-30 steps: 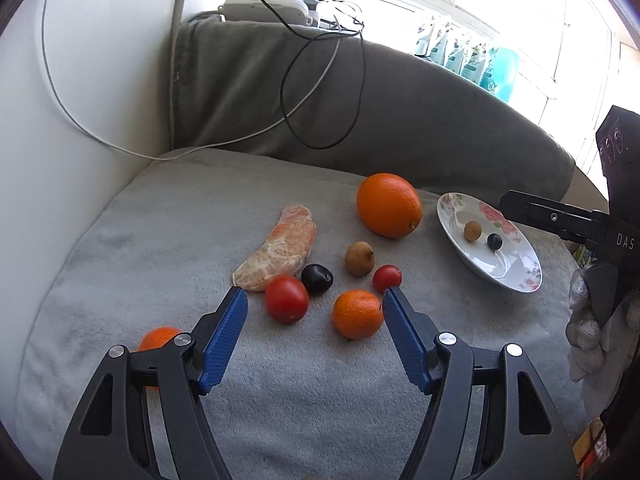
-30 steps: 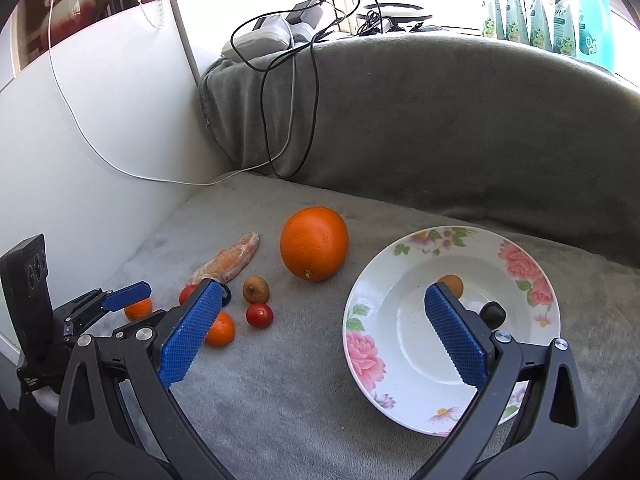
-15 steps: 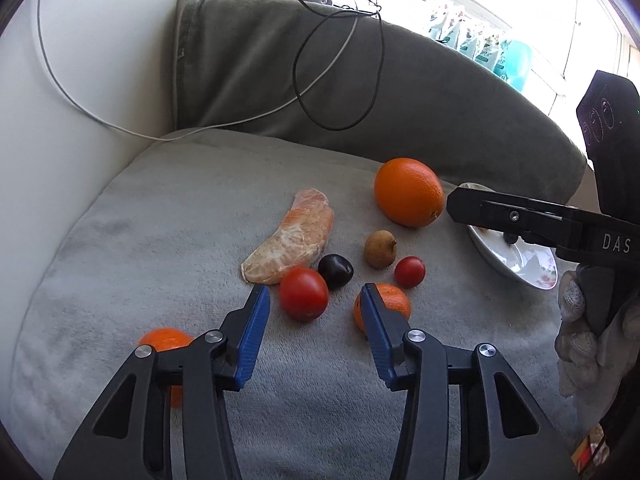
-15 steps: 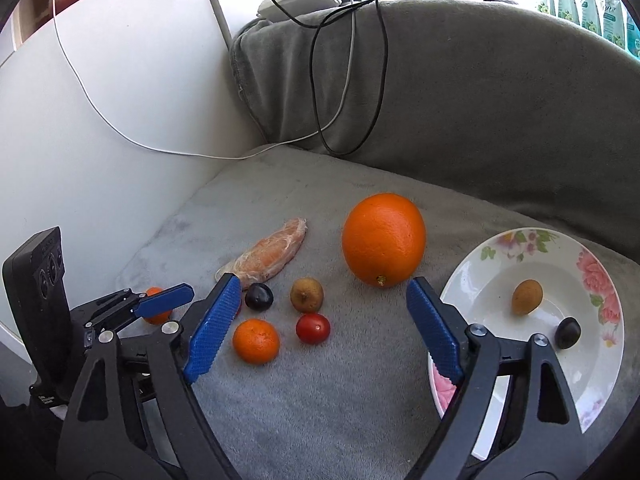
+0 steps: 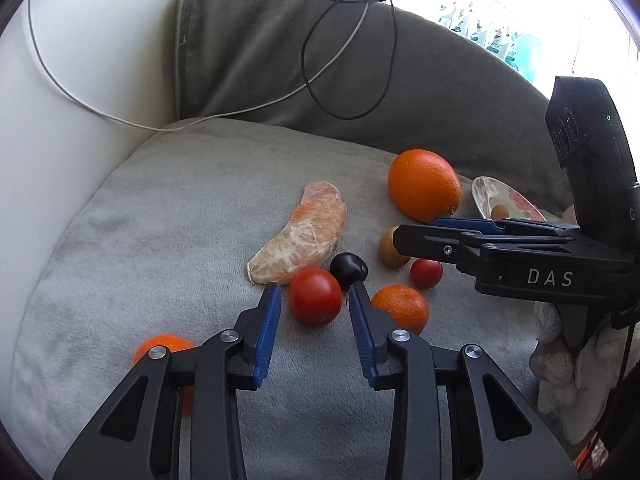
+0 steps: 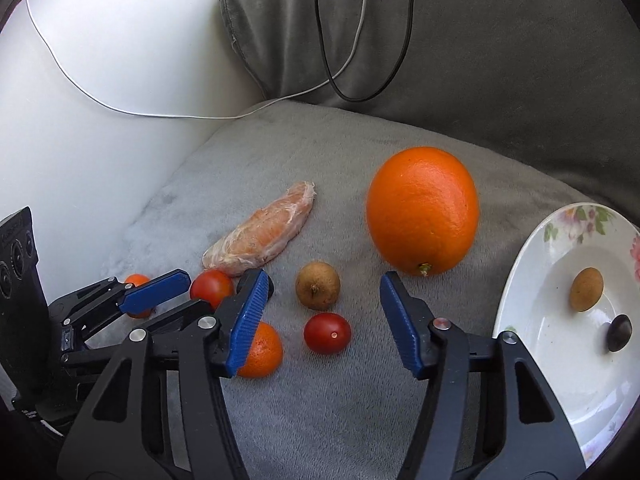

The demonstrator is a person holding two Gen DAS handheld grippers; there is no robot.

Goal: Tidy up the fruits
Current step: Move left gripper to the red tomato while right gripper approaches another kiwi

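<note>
Fruits lie on a grey cushion. My left gripper (image 5: pixel 314 300) is open, its jaws on either side of a red tomato (image 5: pixel 315 296) without clear contact. Around it lie a peeled citrus segment (image 5: pixel 302 240), a dark plum (image 5: pixel 349 270), a small mandarin (image 5: pixel 401 307), a cherry tomato (image 5: pixel 426 273), a brown fruit (image 5: pixel 387 249) and a big orange (image 5: pixel 423 184). My right gripper (image 6: pixel 320 294) is open and empty over the brown fruit (image 6: pixel 318 285) and cherry tomato (image 6: pixel 327 333). A floral plate (image 6: pixel 524 280) at the right holds a brown fruit (image 6: pixel 586 289) and a dark plum (image 6: pixel 619 332).
Another mandarin (image 5: pixel 162 346) lies at the cushion's left front, partly behind my left finger. A white wall (image 5: pixel 60 120) borders the left. A grey backrest (image 5: pixel 400 80) rises behind, with black and white cables (image 5: pixel 348 60) hanging over it.
My left gripper narrowed and moved forward around the red tomato. My right gripper swung left from above the plate to the small fruits near the big orange.
</note>
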